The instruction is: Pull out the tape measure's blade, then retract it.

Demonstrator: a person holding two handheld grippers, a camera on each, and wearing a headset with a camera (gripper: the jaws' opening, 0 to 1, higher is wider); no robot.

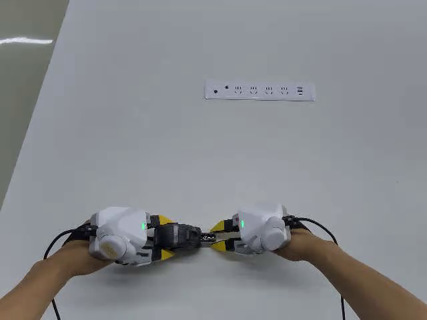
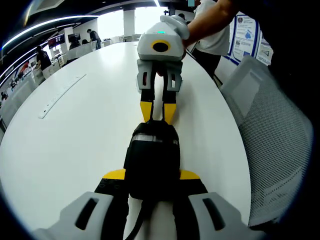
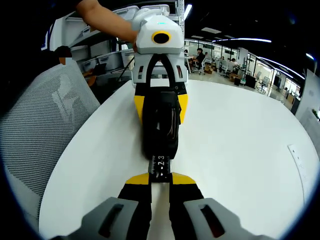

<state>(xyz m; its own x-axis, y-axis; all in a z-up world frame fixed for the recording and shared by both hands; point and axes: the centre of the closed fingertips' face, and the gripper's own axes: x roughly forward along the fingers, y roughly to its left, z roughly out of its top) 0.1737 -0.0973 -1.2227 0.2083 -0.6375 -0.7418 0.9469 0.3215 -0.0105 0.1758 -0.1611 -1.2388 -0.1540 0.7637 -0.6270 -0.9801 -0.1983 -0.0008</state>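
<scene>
The black tape measure [image 2: 152,157] is at the near edge of the white table [image 1: 200,153], its body clamped between the yellow-tipped jaws of my left gripper [image 2: 152,175]. A short stretch of blade [image 3: 160,165], with the numerals 2 and 3 showing, runs from it into my right gripper [image 3: 161,179], whose jaws are pinched on the blade's end. The two grippers face each other, close together. A white power strip [image 1: 259,90] lies well apart, farther up the table

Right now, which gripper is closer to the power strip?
Right. The right gripper sits nearly straight in front of the power strip; the left gripper is farther aside.
</scene>
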